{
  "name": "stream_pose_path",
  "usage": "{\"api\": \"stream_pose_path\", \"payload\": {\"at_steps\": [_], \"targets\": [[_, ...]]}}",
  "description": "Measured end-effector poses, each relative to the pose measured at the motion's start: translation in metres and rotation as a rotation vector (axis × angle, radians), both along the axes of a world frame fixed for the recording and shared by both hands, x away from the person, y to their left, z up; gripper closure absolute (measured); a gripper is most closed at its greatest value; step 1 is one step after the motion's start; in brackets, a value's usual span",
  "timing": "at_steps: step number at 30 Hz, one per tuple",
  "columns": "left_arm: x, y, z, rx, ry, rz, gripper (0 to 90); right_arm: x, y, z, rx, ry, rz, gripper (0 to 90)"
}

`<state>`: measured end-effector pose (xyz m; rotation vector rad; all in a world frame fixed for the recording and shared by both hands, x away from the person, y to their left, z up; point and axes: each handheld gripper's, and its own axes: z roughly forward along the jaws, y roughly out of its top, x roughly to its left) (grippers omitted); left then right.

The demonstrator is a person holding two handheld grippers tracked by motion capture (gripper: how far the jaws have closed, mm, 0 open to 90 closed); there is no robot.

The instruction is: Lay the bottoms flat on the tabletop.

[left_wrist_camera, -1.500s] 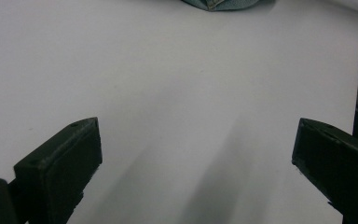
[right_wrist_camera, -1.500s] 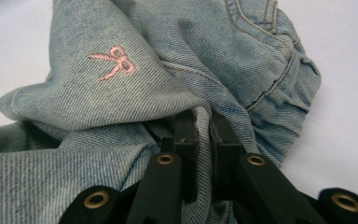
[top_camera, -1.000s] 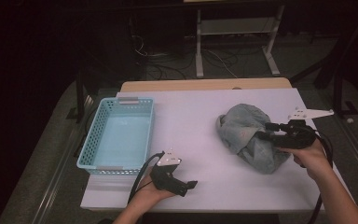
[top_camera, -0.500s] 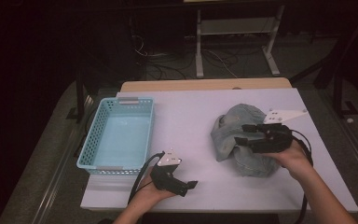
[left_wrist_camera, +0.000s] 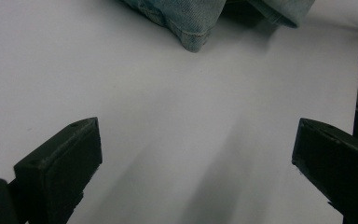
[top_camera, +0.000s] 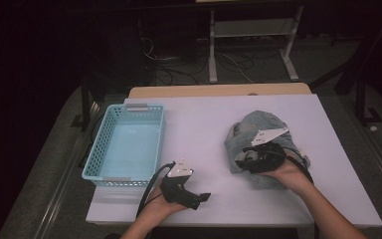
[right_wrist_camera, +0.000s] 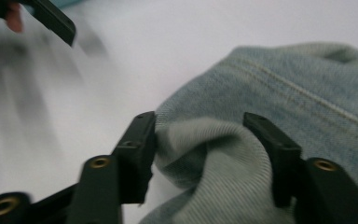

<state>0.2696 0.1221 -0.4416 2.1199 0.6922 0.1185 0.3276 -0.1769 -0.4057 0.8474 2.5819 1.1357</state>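
Two grippers are at work on the white table (top_camera: 199, 119), and we see a crumpled pale denim garment (top_camera: 263, 127) lying on its right half. The right gripper (top_camera: 243, 158) sits at the garment's left edge; in its own view we see the jaws set either side of a raised fold of the denim (right_wrist_camera: 205, 140), the left jaw touching the cloth, the gap between them still fairly wide, so we cannot tell whether the fold is truly pinched. The left gripper (top_camera: 199, 197) rests near the table's front edge, well apart from the garment, its jaws spread wide over bare table. A light blue basket (top_camera: 109, 144) stands at the left
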Motion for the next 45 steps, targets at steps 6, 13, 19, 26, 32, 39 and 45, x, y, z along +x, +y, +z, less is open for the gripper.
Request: {"api": "stream_pose_path", "payload": {"at_steps": [6,13,19,26,32,39,45], "targets": [[0.000,0.000,0.000,-0.003,0.001,0.001,1.4,0.003,-0.002,-0.005,-0.019,0.021,-0.015,68.6],[-0.001,0.000,0.000,-0.002,0.001,0.000,1.4,0.004,-0.007,-0.006,-0.016,0.023,-0.014,73.7],[0.000,0.000,0.000,-0.003,0.001,0.001,1.4,0.005,-0.008,-0.006,-0.015,0.025,-0.013,74.6],[-0.001,0.000,0.000,-0.003,0.000,-0.001,1.4,0.004,-0.011,-0.002,0.000,0.008,-0.026,77.9],[0.000,0.000,0.000,-0.004,0.000,0.000,1.4,0.004,-0.022,0.006,0.051,-0.018,-0.060,80.6],[0.000,0.000,0.000,-0.002,0.000,-0.001,1.4,0.003,-0.037,0.016,0.104,-0.056,-0.095,81.8],[0.000,0.000,0.000,-0.004,0.002,-0.001,1.4,0.003,-0.051,0.023,0.144,-0.079,-0.127,82.2]]}}
